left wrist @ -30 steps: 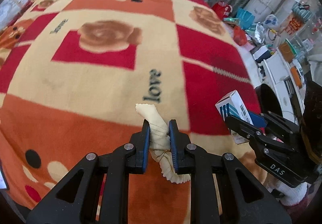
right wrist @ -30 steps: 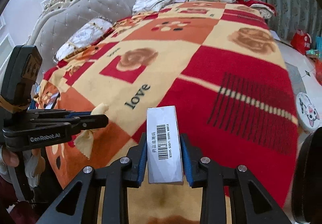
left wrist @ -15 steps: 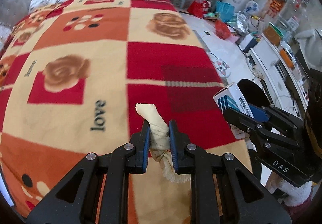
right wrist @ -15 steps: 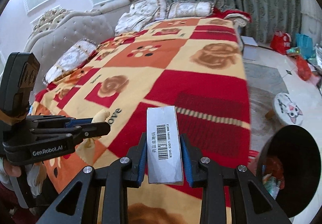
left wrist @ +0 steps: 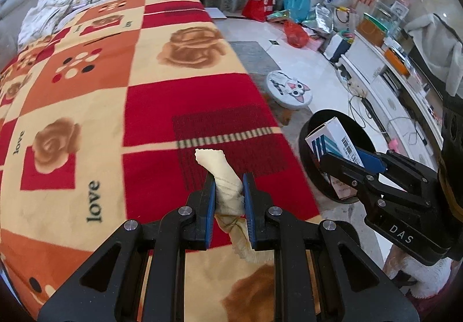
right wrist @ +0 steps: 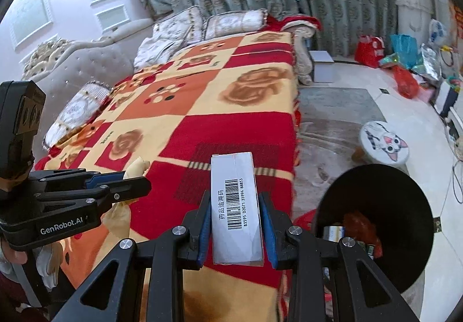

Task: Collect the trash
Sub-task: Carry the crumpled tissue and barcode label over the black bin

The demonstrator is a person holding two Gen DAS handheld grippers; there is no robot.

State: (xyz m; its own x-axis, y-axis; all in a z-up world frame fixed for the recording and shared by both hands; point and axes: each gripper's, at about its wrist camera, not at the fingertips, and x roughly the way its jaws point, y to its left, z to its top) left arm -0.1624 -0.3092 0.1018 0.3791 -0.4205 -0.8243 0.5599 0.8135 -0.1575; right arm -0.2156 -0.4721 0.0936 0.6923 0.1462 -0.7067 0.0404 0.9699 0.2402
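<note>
My left gripper (left wrist: pixel 228 191) clamps a crumpled tissue (left wrist: pixel 222 177), my right gripper (right wrist: pixel 233 223) a medicine box (right wrist: pixel 235 206); neither is dropped yet into the black bin (right wrist: pixel 405 206) right of it.

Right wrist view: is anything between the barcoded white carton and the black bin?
Nothing visible blocks it. The white barcoded cardboard carton, clamped in the right gripper, hangs over the red patterned blanket's edge. The round black trash bin sits open-mouthed on the floor, to the right and lower, already holding some trash.
</note>
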